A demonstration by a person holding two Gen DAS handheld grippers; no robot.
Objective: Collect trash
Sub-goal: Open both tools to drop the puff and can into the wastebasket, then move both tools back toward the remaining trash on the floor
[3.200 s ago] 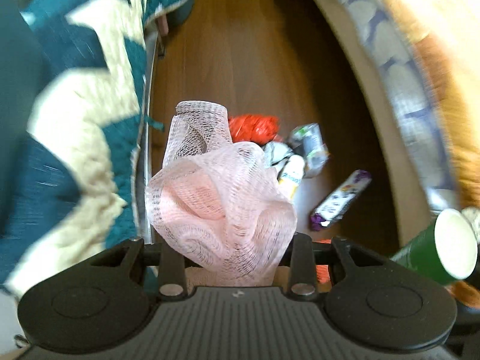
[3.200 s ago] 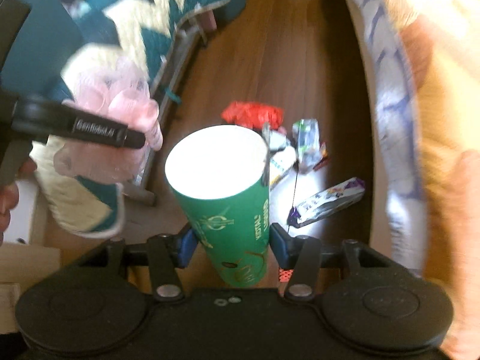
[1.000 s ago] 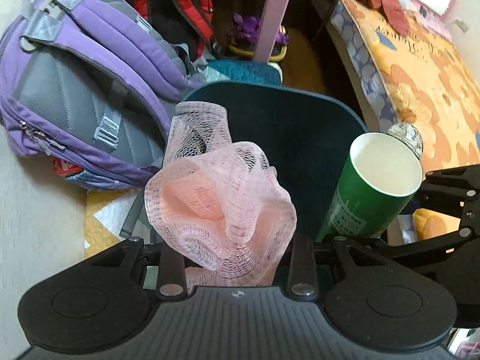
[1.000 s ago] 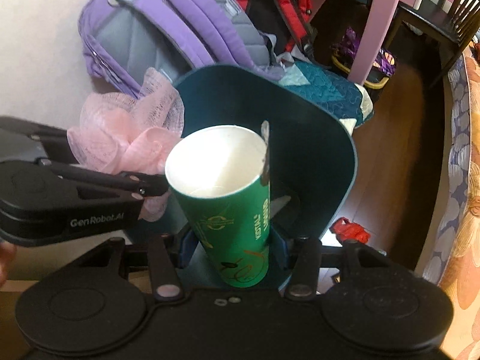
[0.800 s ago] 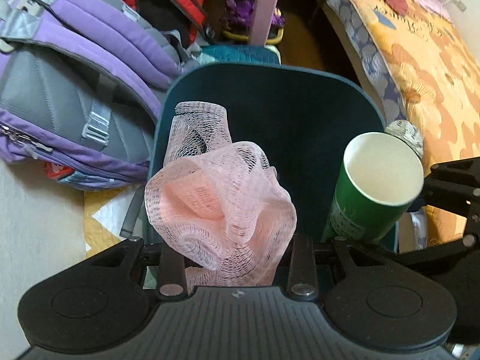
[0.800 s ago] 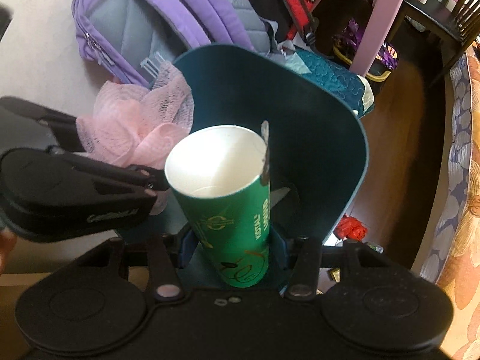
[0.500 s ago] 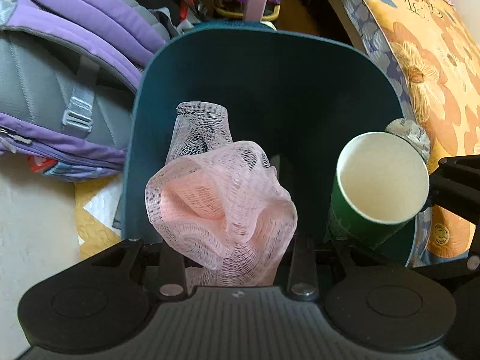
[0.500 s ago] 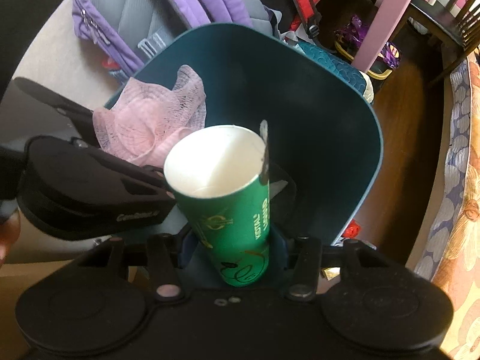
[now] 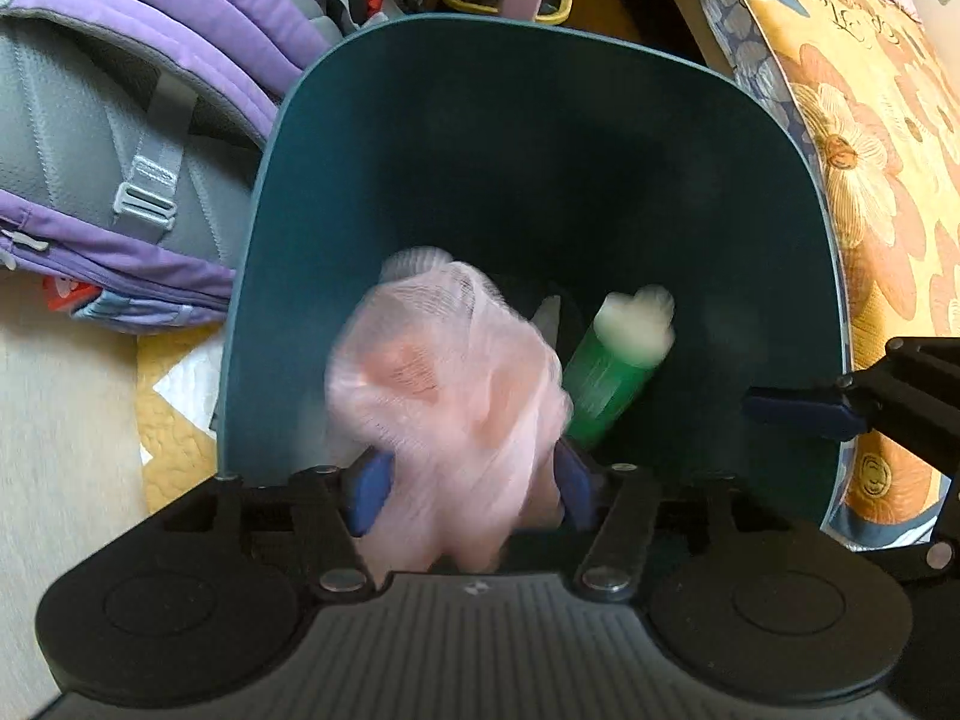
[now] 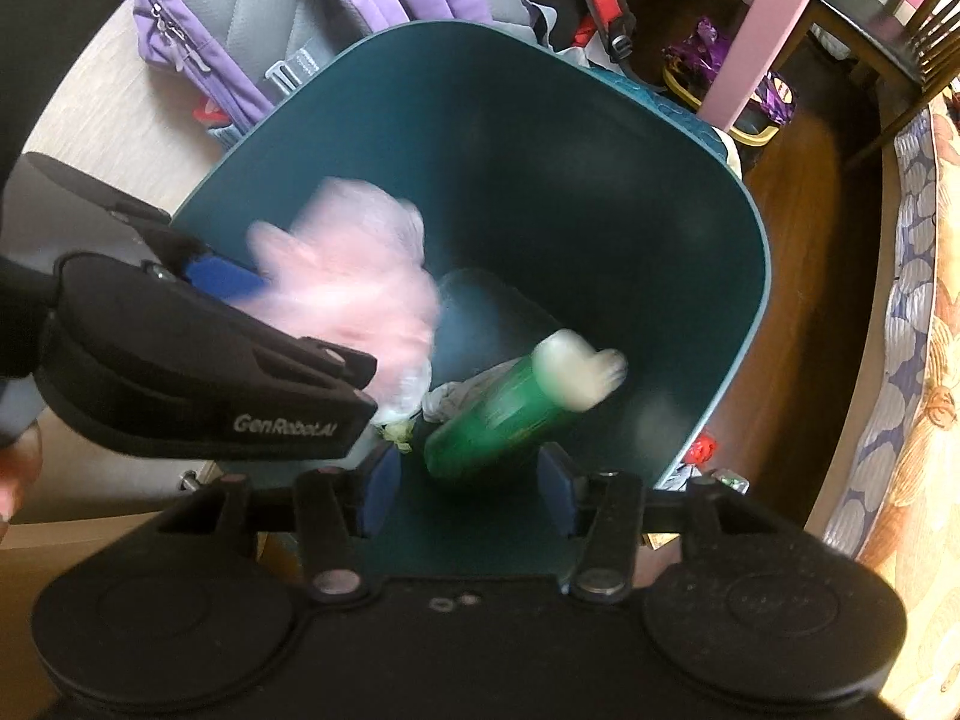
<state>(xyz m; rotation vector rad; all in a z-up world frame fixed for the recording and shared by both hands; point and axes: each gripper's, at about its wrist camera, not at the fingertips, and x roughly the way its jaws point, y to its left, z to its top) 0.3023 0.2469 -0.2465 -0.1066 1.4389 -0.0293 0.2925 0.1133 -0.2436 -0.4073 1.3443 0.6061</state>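
A dark teal trash bin [image 9: 540, 36] fills both views from above. My left gripper [image 9: 471, 480] points straight down over it, and its jaws are opening. The pink mesh wad [image 9: 444, 384] is blurred and slipping out from between its blue pads. The green paper cup [image 10: 516, 408] is tilted and blurred, falling inside the bin [image 10: 756, 240] past the spread pads of my right gripper [image 10: 468, 480], which is open. In the right wrist view the mesh wad [image 10: 354, 282] hangs beside my left gripper [image 10: 282, 324]. The left wrist view also shows the cup [image 9: 612, 360] down in the bin.
A purple and grey backpack [image 9: 120, 120] leans against the bin's left side. A floral bedspread [image 9: 870, 150] runs along the right. A pink chair leg [image 10: 774, 18] stands behind the bin. A red wrapper [image 10: 702, 450] lies on the wood floor. Crumpled trash [image 10: 456, 402] lies at the bin's bottom.
Both grippers sank closer over the bin. The left jaws spread and the pink mesh began to drop. The green cup left the right gripper and is falling into the bin.
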